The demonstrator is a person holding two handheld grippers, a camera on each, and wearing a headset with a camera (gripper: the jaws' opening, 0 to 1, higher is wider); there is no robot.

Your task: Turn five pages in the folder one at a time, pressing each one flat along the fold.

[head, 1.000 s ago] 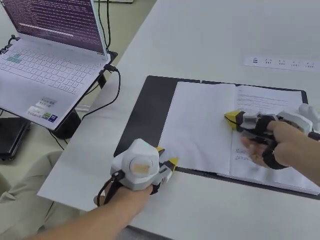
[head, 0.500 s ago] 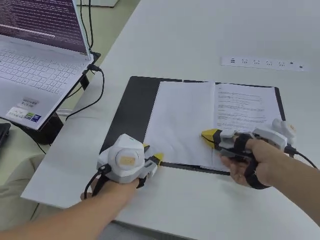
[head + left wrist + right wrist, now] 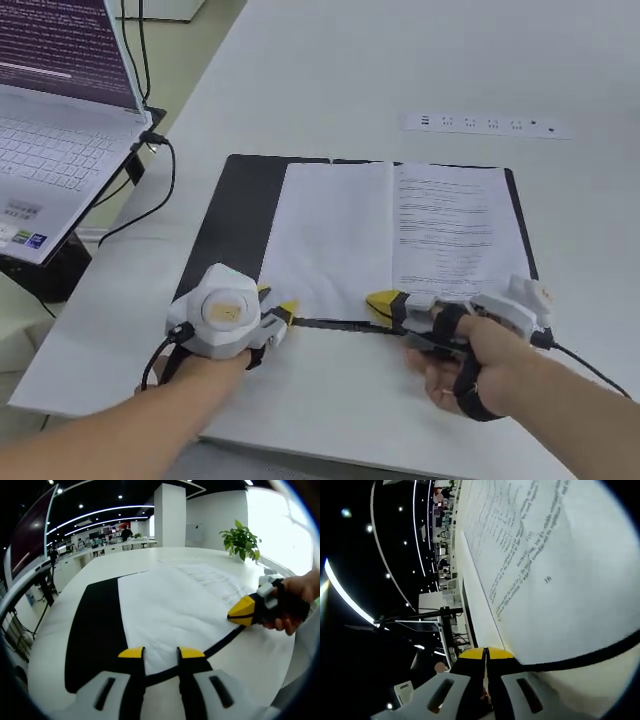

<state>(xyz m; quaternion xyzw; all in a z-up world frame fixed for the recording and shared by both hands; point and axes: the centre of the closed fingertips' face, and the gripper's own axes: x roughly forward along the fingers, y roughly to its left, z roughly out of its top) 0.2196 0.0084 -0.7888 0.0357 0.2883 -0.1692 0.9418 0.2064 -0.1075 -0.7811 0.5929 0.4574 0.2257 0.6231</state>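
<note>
Right gripper (image 3: 383, 303) jaws pressed shut, yellow tips touching, nothing visible between them. The tips rest at the near end of the fold (image 3: 392, 230), right at the folder's near edge. The right hand (image 3: 470, 365) wraps the body behind them, under a black strap. Left gripper (image 3: 277, 305) sits just beside it to the left, with a short run of the black edge between the two. Its jaws are parted by a narrow gap and pinch nothing. In the left gripper view the black edge strip runs under that gap (image 3: 161, 653) and on toward the right gripper (image 3: 243, 614). Beyond both tips the folder (image 3: 235, 215) lies open and flat on the white table (image 3: 400, 60). A blank page (image 3: 330, 235) is ahead of the left gripper. A printed page (image 3: 450, 230) is ahead of the right, its text lines filling the right gripper view (image 3: 530, 540) above the closed tips (image 3: 485, 653). Bare black cover shows left of the blank page. Farther left of the left gripper a laptop (image 3: 50, 150) stands open, with a dark cable (image 3: 150, 200) looping off its corner. Well past the folder's far edge lies a white power strip (image 3: 487, 125). A potted plant (image 3: 241, 540) stands far off in the room.
</note>
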